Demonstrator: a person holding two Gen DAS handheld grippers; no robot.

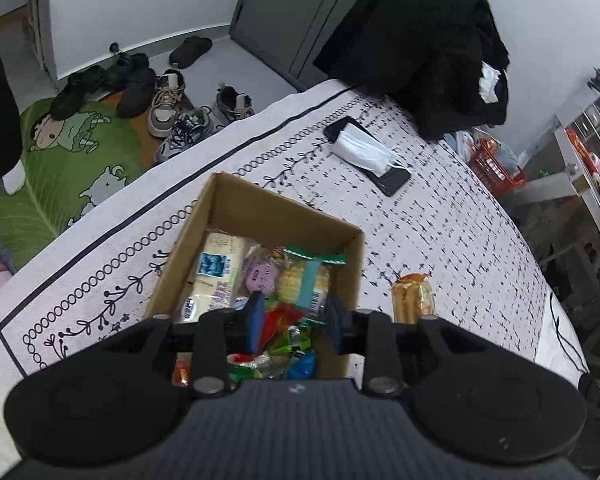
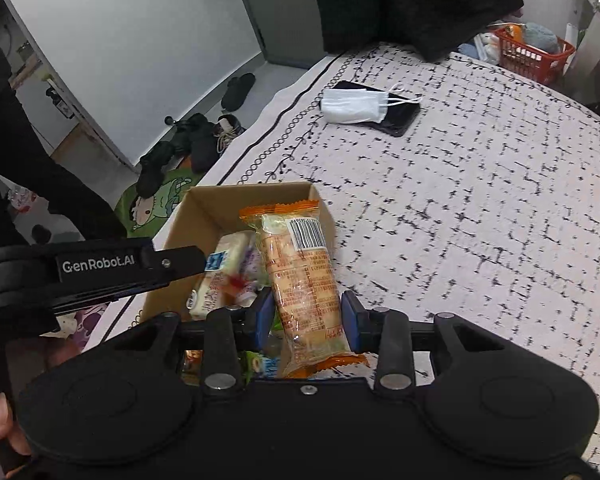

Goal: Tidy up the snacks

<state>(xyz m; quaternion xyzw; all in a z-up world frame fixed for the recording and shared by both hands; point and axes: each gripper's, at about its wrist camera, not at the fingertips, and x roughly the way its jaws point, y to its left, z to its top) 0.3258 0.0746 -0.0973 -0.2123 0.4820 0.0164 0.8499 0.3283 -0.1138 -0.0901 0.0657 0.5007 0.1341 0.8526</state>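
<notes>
An open cardboard box (image 1: 260, 204) stands on the patterned tablecloth and holds several wrapped snacks: a pale yellow pack (image 1: 216, 268), a purple pack (image 1: 262, 276) and a green-banded biscuit pack (image 1: 304, 280). My left gripper (image 1: 295, 318) hovers over the box's near end, jaws open, with loose red and green wrappers (image 1: 284, 320) lying under the gap. My right gripper (image 2: 307, 316) is shut on an orange-ended biscuit pack (image 2: 306, 276), held lengthwise over the right wall of the box (image 2: 220, 204). That pack (image 1: 414, 298) shows right of the box in the left wrist view.
A phone with a white face mask (image 1: 364, 152) on it lies farther back on the table. A black garment (image 1: 420, 40) is heaped at the far end. Beyond the table's left edge, shoes (image 1: 172, 108) sit on the floor. A red basket (image 2: 532, 54) stands at the back right.
</notes>
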